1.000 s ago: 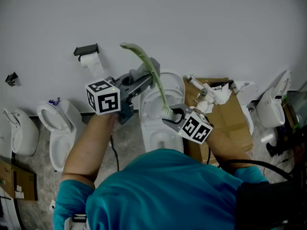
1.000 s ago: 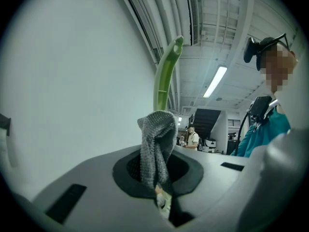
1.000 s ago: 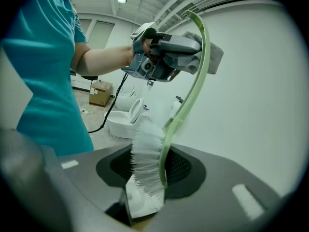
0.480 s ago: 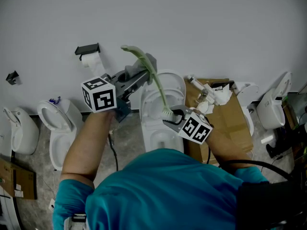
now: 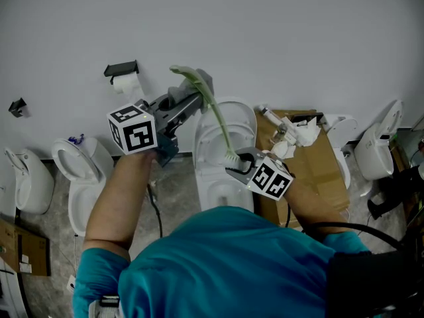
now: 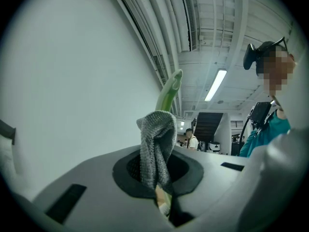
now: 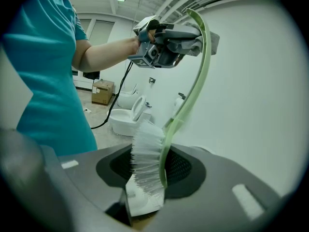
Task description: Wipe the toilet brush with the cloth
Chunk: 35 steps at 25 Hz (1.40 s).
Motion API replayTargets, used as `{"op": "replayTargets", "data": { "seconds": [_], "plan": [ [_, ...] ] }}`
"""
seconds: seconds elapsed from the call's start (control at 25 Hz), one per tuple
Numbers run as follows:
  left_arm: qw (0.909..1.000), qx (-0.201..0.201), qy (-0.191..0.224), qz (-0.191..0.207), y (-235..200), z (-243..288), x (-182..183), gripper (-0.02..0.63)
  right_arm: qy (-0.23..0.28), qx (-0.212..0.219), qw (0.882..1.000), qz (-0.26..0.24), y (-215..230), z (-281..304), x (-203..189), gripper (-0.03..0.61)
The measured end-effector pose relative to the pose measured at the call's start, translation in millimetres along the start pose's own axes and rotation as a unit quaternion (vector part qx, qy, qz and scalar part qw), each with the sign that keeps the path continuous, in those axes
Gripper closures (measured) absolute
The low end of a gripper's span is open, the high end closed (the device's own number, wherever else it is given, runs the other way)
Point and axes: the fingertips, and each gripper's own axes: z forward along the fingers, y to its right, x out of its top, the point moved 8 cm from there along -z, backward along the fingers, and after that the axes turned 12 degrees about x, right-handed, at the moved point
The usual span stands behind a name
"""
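Note:
A pale green toilet brush (image 5: 216, 118) stands tilted over a white toilet (image 5: 242, 120). Its white bristle head (image 7: 146, 164) is low, and my right gripper (image 5: 240, 161) is shut on that head end. The curved handle (image 7: 197, 79) rises to my left gripper (image 5: 197, 99), which is shut on a grey cloth (image 6: 156, 146) wrapped round the handle near its upper end. In the left gripper view the green handle tip (image 6: 170, 92) pokes out above the cloth. The right gripper view shows the left gripper (image 7: 170, 38) high up, with cloth (image 7: 213, 40) at the handle.
A white wall is close behind. A toilet-paper holder (image 5: 122, 70) hangs at the left, with another toilet (image 5: 81, 177) below it. A cardboard box (image 5: 313, 159) with clutter and more toilets (image 5: 376, 144) stand at the right. A black cable (image 5: 158, 211) runs along the floor.
My left gripper has slid with the cloth a little up the handle, towards its tip, and to the left. The right gripper and brush head have stayed in place.

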Motion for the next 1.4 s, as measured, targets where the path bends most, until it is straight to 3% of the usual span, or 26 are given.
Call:
{"op": "replayTargets", "data": {
  "seconds": [0.8, 1.04, 1.24, 1.4],
  "plan": [
    [0.9991, 0.015, 0.035, 0.015, 12.2, -11.5, 19.4, 0.592, -0.011, 0.008, 1.0, 0.014, -12.0, -1.6, -25.9, 0.428],
    [0.997, 0.011, 0.077, -0.005, 10.1, -23.6, 34.7, 0.592, -0.012, 0.007, 1.0, 0.023, -15.6, -4.7, -39.4, 0.428],
    [0.9905, 0.077, 0.114, 0.004, -25.4, -61.9, 55.1, 0.592, -0.02, -0.013, 0.999, 0.045, 6.3, -4.5, -25.3, 0.428],
    [0.991, 0.116, 0.063, 0.023, -21.5, -65.5, 13.3, 0.592, -0.053, -0.059, 0.994, 0.07, 34.2, -14.0, -31.0, 0.428]
  ]
}}
